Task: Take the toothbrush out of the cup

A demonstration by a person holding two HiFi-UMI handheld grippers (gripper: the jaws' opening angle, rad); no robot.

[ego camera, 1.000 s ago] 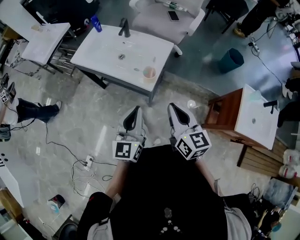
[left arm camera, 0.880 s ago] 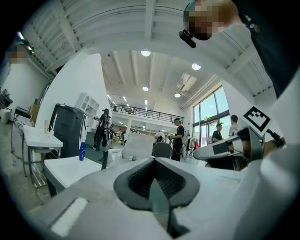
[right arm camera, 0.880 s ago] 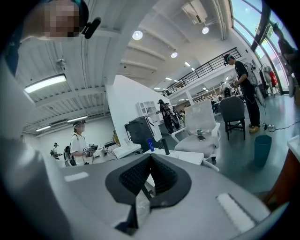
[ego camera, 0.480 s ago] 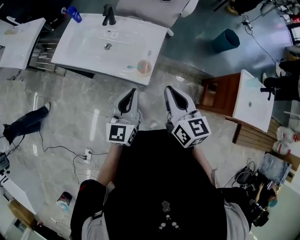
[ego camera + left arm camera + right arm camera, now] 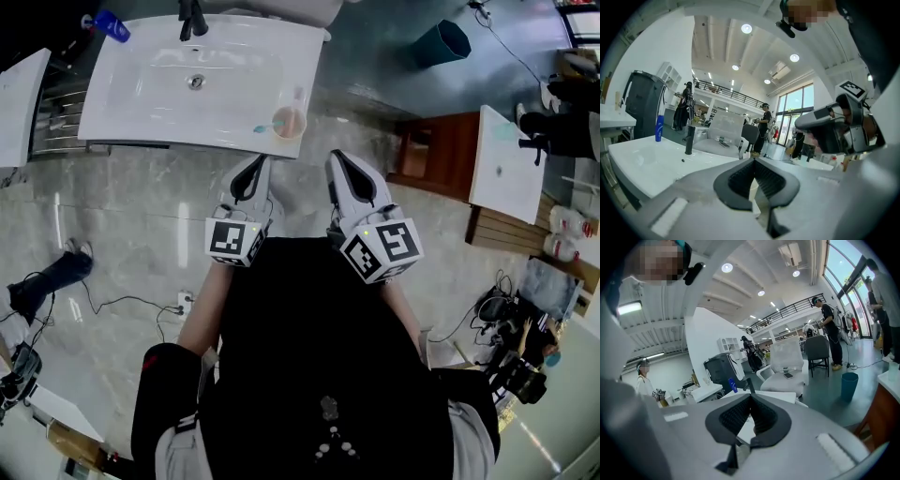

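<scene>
You are in the approach step, with nothing picked up yet. Both tools are pointing up the frame from the lower centre toward the white rectangular ceramic basin top in the upper left. The left gripper is holding its jaws pressed together on nothing. The right gripper is doing the same, jaws together and empty.

The translucent pink plastic cup is standing at the basin top's near right corner, just above the gripper tips and apart from them. A thin pale stick, likely the toothbrush, is rising out of it. A small teal piece is lying just left of the cup, and what it is cannot be told. Nothing else is showing inside the cup.

Next you will probably be spreading one pair of jaws, reaching over the rim and pinching the handle.
</scene>
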